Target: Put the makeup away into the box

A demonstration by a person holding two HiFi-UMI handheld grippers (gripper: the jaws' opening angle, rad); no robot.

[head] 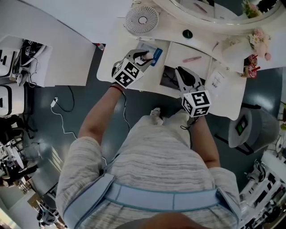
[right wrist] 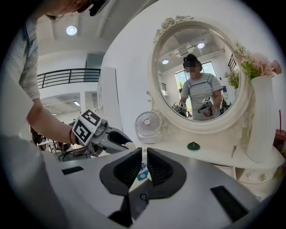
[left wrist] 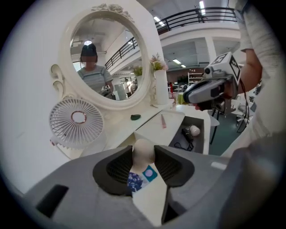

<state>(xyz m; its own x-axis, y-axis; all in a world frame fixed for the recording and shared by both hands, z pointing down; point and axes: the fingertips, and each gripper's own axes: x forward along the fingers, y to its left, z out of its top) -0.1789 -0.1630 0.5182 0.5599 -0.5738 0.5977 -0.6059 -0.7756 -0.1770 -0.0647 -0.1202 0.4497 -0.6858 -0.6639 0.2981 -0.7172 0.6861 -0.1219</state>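
My left gripper point(head: 144, 56) is shut on a beige egg-shaped makeup sponge point(left wrist: 144, 152), which it holds above the white vanity table point(head: 114, 58). Under it lies a blue packet point(head: 155, 54). The dark open box point(head: 169, 76) is set into the tabletop and holds a pale round item point(left wrist: 194, 130) and a black cable. A pink pencil point(head: 192, 59) lies on the lid beside it. My right gripper point(head: 180, 71) hovers over the box's right edge, its jaws nearly together with nothing between them. The sponge also shows in the right gripper view at the left gripper's tip point(right wrist: 129, 145).
A small white fan point(head: 141, 19) stands at the back left of the table, under the oval mirror point(head: 214, 9). A dark green round item point(head: 187, 33) sits near the mirror's base. A vase of flowers point(head: 257, 40) and a printed sheet point(head: 217, 80) are at the right.
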